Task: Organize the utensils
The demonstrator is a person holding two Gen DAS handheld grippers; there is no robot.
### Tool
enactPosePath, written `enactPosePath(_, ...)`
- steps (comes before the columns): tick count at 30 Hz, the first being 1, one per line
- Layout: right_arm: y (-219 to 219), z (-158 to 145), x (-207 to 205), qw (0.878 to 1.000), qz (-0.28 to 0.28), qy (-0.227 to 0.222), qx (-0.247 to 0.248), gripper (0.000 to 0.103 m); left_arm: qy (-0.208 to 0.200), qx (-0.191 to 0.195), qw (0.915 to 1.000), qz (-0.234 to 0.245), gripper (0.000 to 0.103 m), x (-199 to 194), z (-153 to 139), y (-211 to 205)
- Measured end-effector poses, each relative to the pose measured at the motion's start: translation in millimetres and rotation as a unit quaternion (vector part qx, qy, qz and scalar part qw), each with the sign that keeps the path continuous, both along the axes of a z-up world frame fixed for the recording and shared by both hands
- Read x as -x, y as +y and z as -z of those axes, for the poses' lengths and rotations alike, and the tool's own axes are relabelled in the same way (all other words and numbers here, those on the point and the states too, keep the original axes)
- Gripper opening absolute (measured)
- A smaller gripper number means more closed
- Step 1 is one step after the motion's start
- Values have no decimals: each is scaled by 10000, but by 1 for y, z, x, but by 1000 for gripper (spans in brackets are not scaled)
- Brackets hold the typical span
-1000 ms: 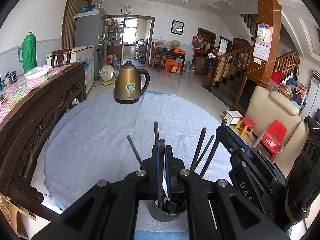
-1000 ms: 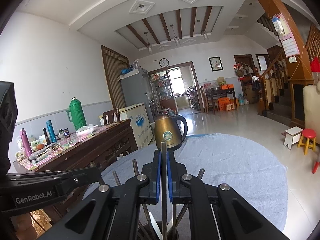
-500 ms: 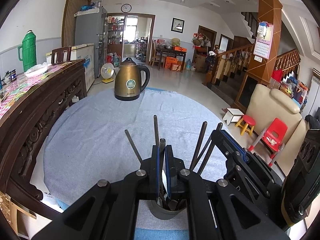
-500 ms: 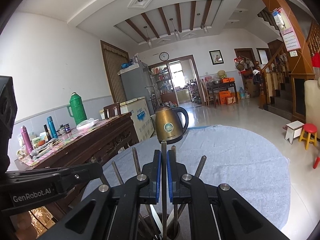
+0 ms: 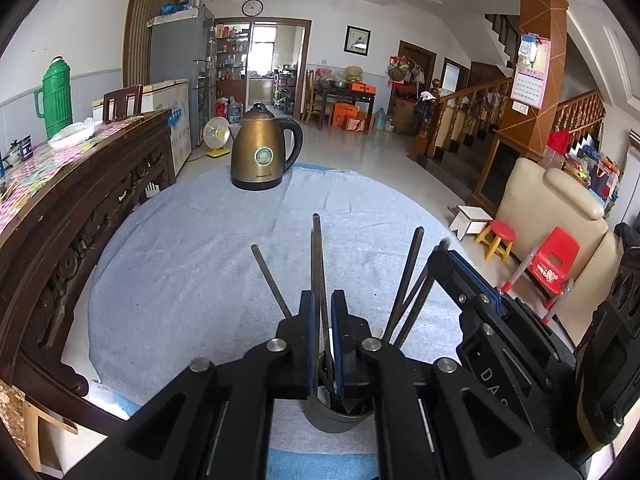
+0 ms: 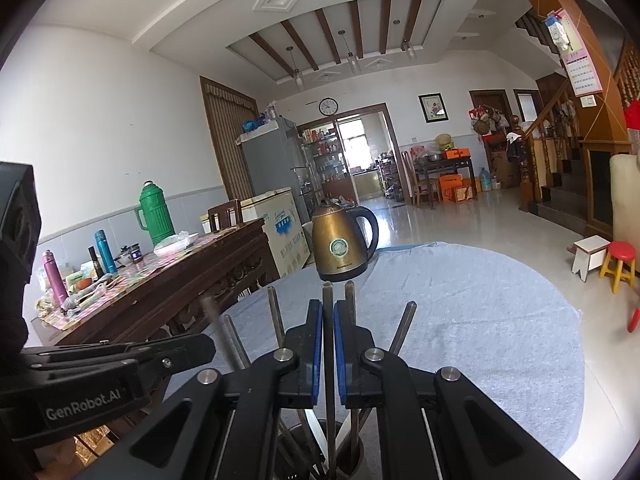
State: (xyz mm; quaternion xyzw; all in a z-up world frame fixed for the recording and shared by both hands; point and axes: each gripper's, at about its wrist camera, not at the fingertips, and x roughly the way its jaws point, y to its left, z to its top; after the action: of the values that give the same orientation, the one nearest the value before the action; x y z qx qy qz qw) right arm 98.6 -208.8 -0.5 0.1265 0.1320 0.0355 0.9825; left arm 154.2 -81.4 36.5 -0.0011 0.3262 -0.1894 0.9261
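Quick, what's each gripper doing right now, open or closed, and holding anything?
Left gripper: closed on a dark chopstick standing in the cup.
Right gripper: closed on a thin metal chopstick over the same cup.

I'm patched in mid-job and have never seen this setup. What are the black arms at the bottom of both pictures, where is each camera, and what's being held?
No robot arm here: a person holds a hand-held two-finger gripper in each hand, and a fisheye camera on each one looks forward along its fingers. The black linkages are the grippers themselves.

One picture is from the left gripper; the right gripper's body crosses its right side. The other is from the right gripper; the left one shows at its lower left.

Both sit over a dark grey cylindrical utensil cup on a round table under a light blue-grey cloth. Several dark thin chopsticks stand in the cup. A bronze electric kettle with a black handle stands at the far edge.

Each gripper is shut on one upright chopstick: the left-held chopstick and the right-held chopstick, both reaching into the cup.
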Motion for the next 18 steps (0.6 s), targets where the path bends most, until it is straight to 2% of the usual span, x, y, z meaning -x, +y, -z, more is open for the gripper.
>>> enactPosePath(1, 0, 0, 0, 10000, -5, 0, -17, 11, 2, -22, 10000, 12, 14, 0, 0, -1)
enactPosePath(2, -1, 0, 0, 10000, -12, 8, -37, 15, -1, -35, 10000, 11, 27, 0, 0, 0)
enactPosePath(3, -2, -1, 0, 10000, 0, 13, -52, 21, -17, -52, 10000, -1, 36, 0, 0, 0)
enactPosePath(4, -3, -1, 1, 10000, 37, -2, -64, 24, -64, -66, 10000, -39, 51, 1, 0, 1)
enactPosePath(5, -4, -1, 2, 9999, 61, -21, -83, 24, -123, -87, 9999, -84, 58, 3, -1, 3)
enactPosePath(7, -8, -2, 4, 9999, 94, -67, -125, 24, -258, -193, 9994, -131, 59, 6, -2, 2)
enactPosePath(8, -9, -2, 5, 9998, 119, -73, -119, 24, -291, -255, 9992, -139, 64, 7, -3, 2)
enactPosePath(10, -13, -2, 7, 9998, 163, -70, -124, 24, -306, -330, 9989, -143, 70, 9, -3, 3)
enactPosePath(16, -24, 0, 16, 9996, 237, 45, -162, 25, -263, -530, 9980, -231, 79, 12, 1, 8)
enactPosePath(18, -27, 3, 20, 9994, 256, 176, -159, 33, -252, -657, 9971, -303, 81, 15, 3, 10)
